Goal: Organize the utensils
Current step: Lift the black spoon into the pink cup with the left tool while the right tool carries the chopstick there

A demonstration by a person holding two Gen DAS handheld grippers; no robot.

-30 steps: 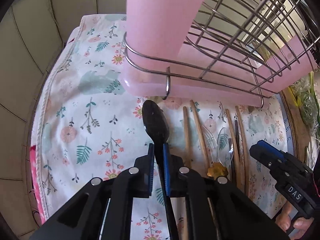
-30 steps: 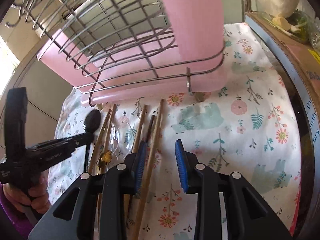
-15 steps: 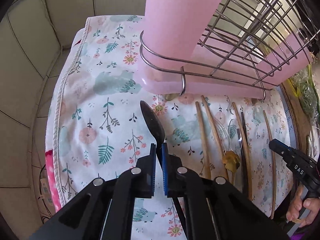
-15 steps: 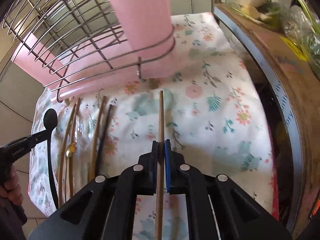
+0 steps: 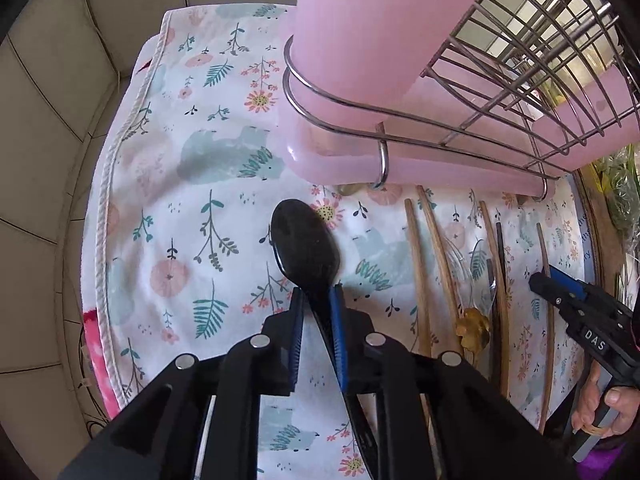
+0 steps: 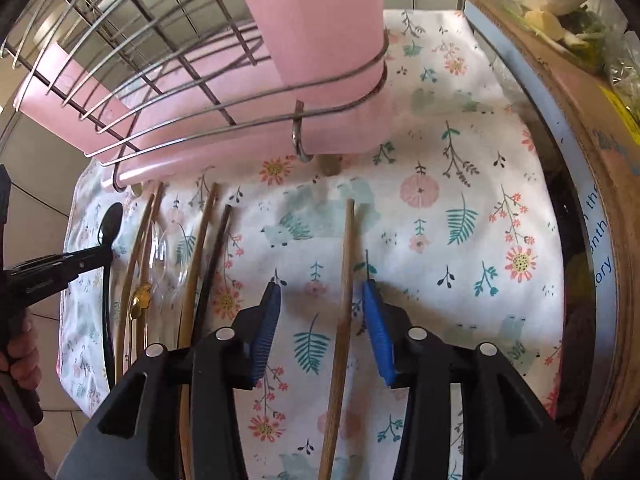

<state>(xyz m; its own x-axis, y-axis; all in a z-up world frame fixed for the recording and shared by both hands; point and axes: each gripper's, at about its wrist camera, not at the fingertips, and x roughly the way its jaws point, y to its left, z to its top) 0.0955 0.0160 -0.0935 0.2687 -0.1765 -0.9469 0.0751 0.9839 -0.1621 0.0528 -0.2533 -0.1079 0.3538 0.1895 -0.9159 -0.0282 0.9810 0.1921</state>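
Observation:
My left gripper point(image 5: 317, 298) has its pads around the neck of a black spoon point(image 5: 305, 245), whose bowl points toward the pink rack base; the jaws have a slight gap. My right gripper point(image 6: 320, 292) is open, its pads either side of a wooden chopstick point(image 6: 345, 280) that lies on the floral cloth point(image 6: 460, 184). More wooden chopsticks point(image 6: 196, 264), a dark chopstick point(image 6: 214, 264), a clear spoon point(image 6: 168, 256) and a gold-ended utensil point(image 6: 141, 298) lie in a row to its left.
A wire dish rack point(image 5: 520, 60) on a pink tray point(image 5: 400, 160) with a pink holder point(image 6: 316, 20) stands at the back of the cloth. A cardboard box point(image 6: 580, 120) edges the right side. Tiled wall point(image 5: 48, 120) lies left.
My right gripper carried one chopstick to the right, away from the row, and has opened, leaving it on the cloth. My left gripper's jaws have loosened a little around the black spoon.

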